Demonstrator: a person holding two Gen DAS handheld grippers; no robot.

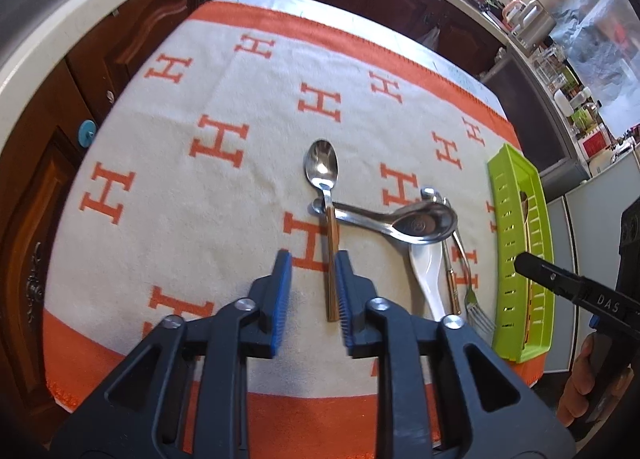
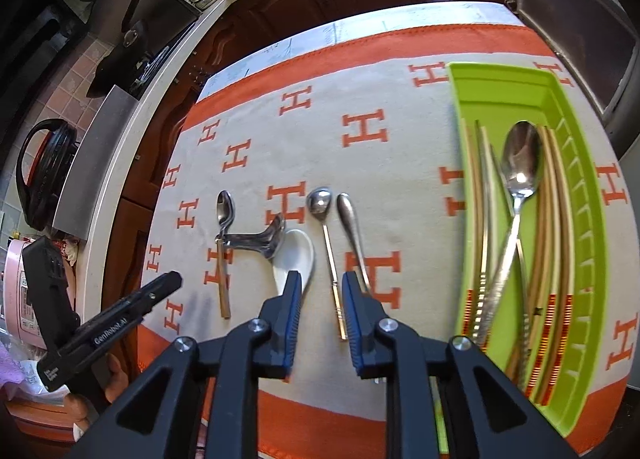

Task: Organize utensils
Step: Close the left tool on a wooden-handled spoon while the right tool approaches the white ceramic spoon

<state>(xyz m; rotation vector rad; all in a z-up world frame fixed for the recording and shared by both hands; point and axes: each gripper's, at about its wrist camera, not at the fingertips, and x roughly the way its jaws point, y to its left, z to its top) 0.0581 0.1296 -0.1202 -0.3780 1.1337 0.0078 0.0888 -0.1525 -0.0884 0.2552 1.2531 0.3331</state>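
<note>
the tabletop carries a cream cloth with an orange border and orange h letters. along the cloth's right side lies a long lime-green tray with slotted walls; inside it rest several chopsticks and a steel spoon with a patterned handle, lying lengthwise.

the other utensils lie loose on the cloth left of the tray. a white ceramic soup spoon lies with a steel ladle-shaped spoon resting partly over it. the ladle spoon's handle end touches a copper-handled spoon, which lies well left. to the right, a small round-bowled spoon with a gold handle and a fork lie side by side, close to each other.

the left tool hovers over the copper-handled spoon with its blue pads narrowly apart, the handle showing between them, not gripped. the right tool hangs over the gold handle, also narrowly parted and holding nothing.
</note>
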